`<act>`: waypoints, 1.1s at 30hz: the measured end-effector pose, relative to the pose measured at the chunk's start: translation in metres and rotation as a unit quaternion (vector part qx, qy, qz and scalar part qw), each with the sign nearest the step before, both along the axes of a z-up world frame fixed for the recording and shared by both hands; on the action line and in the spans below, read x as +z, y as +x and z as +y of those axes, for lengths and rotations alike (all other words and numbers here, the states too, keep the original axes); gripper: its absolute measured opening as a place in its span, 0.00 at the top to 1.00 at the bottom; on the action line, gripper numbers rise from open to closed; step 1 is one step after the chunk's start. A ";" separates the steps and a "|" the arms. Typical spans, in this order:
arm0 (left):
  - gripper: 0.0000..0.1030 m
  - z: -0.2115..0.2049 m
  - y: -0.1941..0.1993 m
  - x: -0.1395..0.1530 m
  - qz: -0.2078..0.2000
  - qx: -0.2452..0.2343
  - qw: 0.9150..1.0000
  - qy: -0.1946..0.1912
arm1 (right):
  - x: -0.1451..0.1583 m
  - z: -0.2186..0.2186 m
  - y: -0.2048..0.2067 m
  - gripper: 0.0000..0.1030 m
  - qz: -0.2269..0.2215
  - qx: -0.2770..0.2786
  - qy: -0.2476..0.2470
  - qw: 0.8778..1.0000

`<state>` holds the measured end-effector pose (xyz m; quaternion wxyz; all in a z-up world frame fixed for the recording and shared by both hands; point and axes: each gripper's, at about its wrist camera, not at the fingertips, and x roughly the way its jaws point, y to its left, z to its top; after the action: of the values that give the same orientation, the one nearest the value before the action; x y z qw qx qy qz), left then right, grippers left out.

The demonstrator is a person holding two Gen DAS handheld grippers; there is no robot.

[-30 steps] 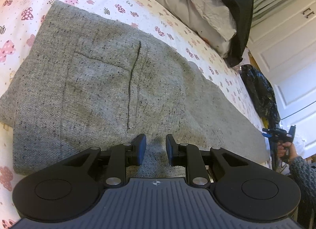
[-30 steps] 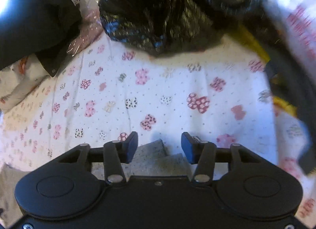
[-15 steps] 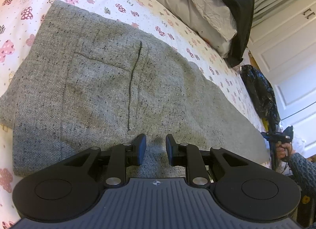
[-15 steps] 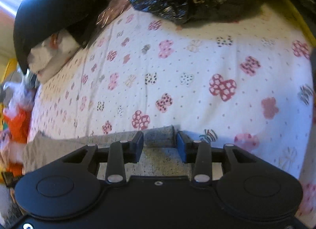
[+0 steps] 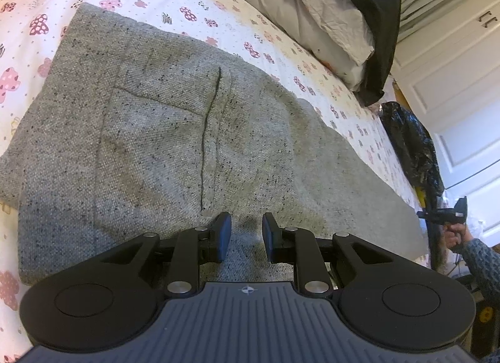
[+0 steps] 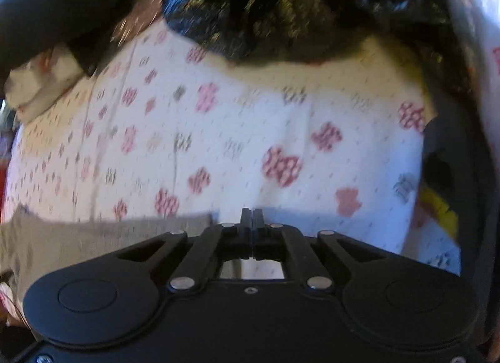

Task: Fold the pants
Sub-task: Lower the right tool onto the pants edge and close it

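Observation:
Grey speckled pants (image 5: 175, 131) lie flat on the bed, waist end at the left, a back pocket facing up, legs running to the right. My left gripper (image 5: 247, 234) is open and hovers over the near edge of the pants below the pocket. My right gripper (image 6: 252, 222) has its fingers pressed together at the leg end of the pants (image 6: 93, 238); no fabric shows between the tips, and the view is blurred. In the left wrist view the right gripper (image 5: 450, 213) sits past the far end of the legs.
The bed sheet (image 5: 218, 19) is white with pink and black butterfly prints. A grey pillow (image 5: 312, 9) and dark cloth (image 5: 378, 19) lie along the far side. A black plastic bag (image 6: 297, 9) sits at the bed's end. White doors (image 5: 462, 81) stand behind.
My right gripper has shut, from open half a second ago, and has shifted at the leg end. The left gripper and the pants under it have barely moved.

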<state>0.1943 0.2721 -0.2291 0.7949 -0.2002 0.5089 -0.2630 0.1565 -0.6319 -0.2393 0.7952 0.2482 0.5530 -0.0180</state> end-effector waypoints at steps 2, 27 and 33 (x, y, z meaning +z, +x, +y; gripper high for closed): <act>0.79 0.000 0.000 0.000 0.000 0.000 1.000 0.000 | 0.000 0.003 -0.007 0.72 -0.014 -0.003 0.025 1.000; 0.79 0.002 -0.001 0.001 -0.001 0.002 1.000 -0.003 | -0.006 0.025 -0.003 0.74 -0.021 0.025 0.019 0.999; 0.79 0.002 -0.001 0.001 -0.002 0.001 1.000 -0.002 | 0.006 0.010 -0.027 0.41 -0.054 -0.086 0.022 0.995</act>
<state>0.1936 0.2737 -0.2277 0.7958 -0.2017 0.5062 -0.2642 0.1294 -0.6221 -0.2338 0.8137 0.3124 0.4864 -0.0610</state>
